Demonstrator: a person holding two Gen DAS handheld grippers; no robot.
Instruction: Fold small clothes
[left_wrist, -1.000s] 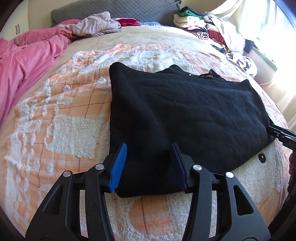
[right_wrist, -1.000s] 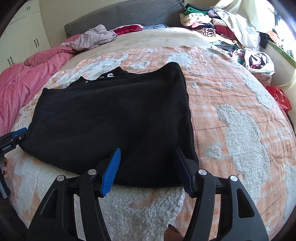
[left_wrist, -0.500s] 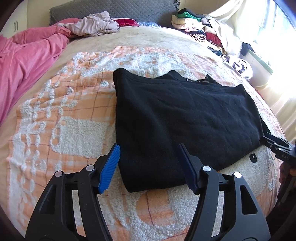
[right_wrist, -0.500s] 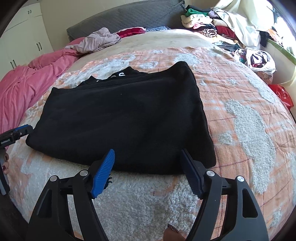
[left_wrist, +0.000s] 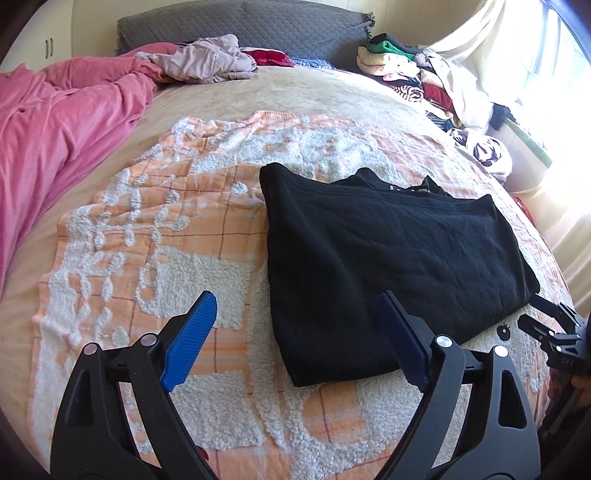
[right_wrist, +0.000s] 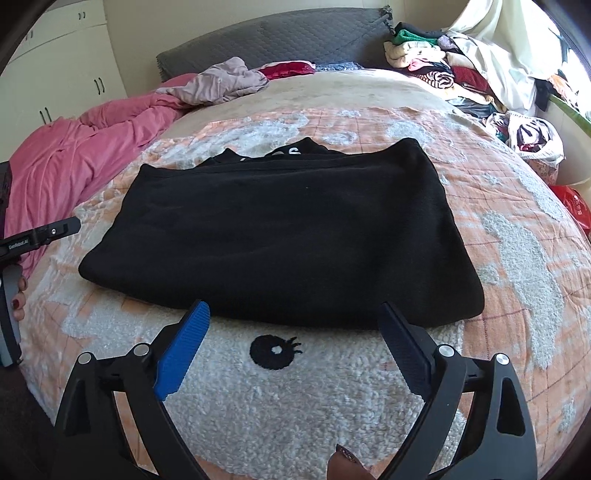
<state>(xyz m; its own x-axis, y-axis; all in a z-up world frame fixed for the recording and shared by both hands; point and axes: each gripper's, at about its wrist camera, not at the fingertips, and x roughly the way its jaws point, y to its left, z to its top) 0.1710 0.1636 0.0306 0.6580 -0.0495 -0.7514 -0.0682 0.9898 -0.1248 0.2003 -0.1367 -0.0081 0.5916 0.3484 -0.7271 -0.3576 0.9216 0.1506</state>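
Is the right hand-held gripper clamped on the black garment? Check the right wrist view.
No: the right hand-held gripper stands open just short of the black garment, whose near edge no pad touches.

Grey quilted headboard (right_wrist: 288, 37), cream wardrobe doors (right_wrist: 62, 74), sunlit window (left_wrist: 561, 55)

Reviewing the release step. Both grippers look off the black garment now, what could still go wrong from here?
1. The far edge of the black garment is uneven, an under layer with white print peeking out; another fold may come out crooked.
2. The left gripper and right gripper, jaws just opened with nothing between them, sit near its front edge and could snag it.
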